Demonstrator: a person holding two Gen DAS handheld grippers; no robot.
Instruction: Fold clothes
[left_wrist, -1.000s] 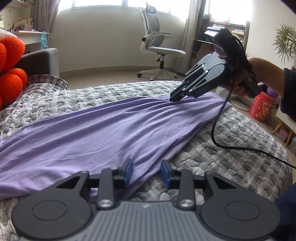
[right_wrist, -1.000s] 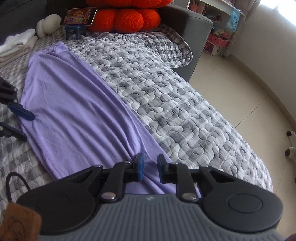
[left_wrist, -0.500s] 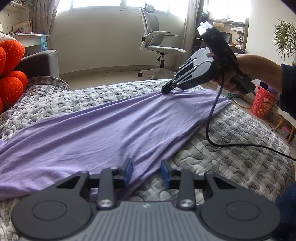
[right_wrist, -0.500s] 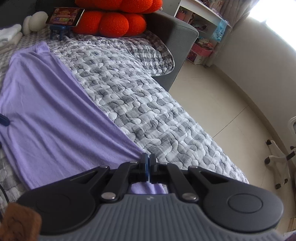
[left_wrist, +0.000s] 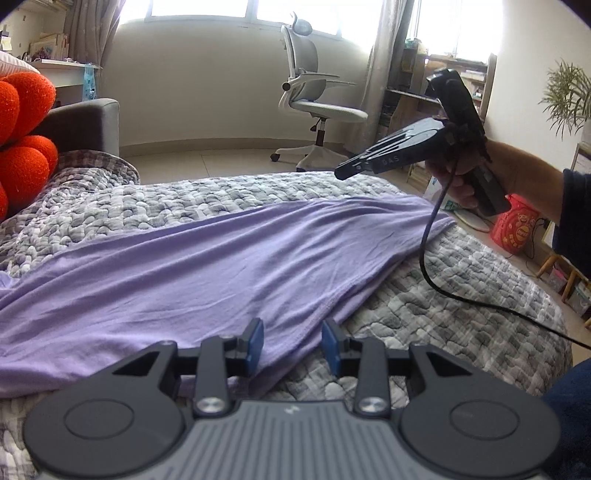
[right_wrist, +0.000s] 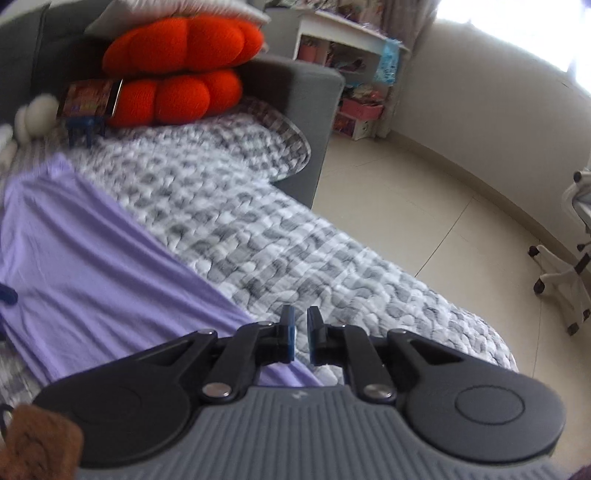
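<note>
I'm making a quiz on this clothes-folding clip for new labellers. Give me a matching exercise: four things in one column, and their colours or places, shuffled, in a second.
Things:
1. garment
2. cushions
3. office chair
4. right gripper

Descriptions:
A. orange, stacked against the sofa arm
B. in the air above the garment's far end, nothing between its jaws
C. lilac, spread flat on the grey quilt
D. pale grey, on the floor by the window

Pairs: 1-C, 2-A, 3-D, 4-B
</note>
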